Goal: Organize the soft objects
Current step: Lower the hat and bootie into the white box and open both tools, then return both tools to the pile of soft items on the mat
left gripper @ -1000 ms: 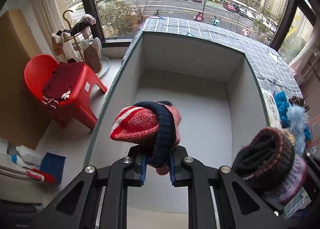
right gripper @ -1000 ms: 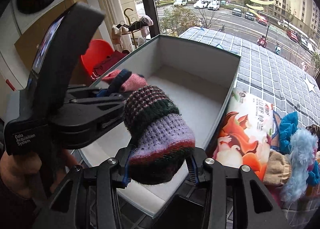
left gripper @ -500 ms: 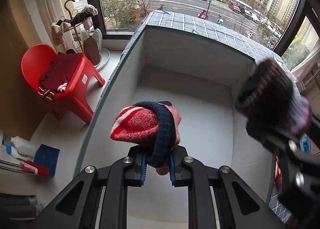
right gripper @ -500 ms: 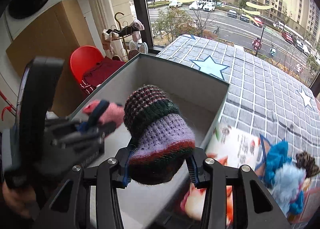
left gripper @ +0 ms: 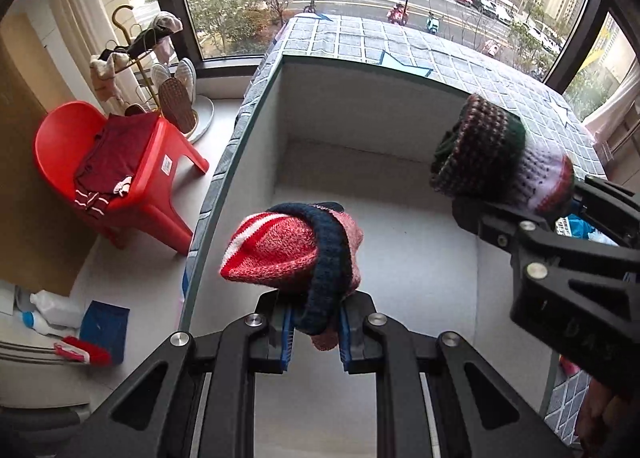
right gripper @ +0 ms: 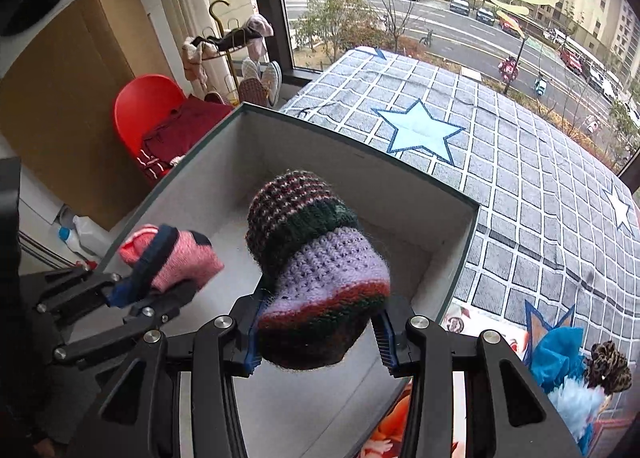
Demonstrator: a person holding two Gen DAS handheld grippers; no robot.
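The open box (right gripper: 456, 258) is set on the bedspread (right gripper: 520, 162), near its left edge. Two rolled sock bundles are held above the box – one (left gripper: 296, 254) to the left, the other (right gripper: 316, 278) to the right. A chair (left gripper: 132, 182) is placed left of the box, on the floor.
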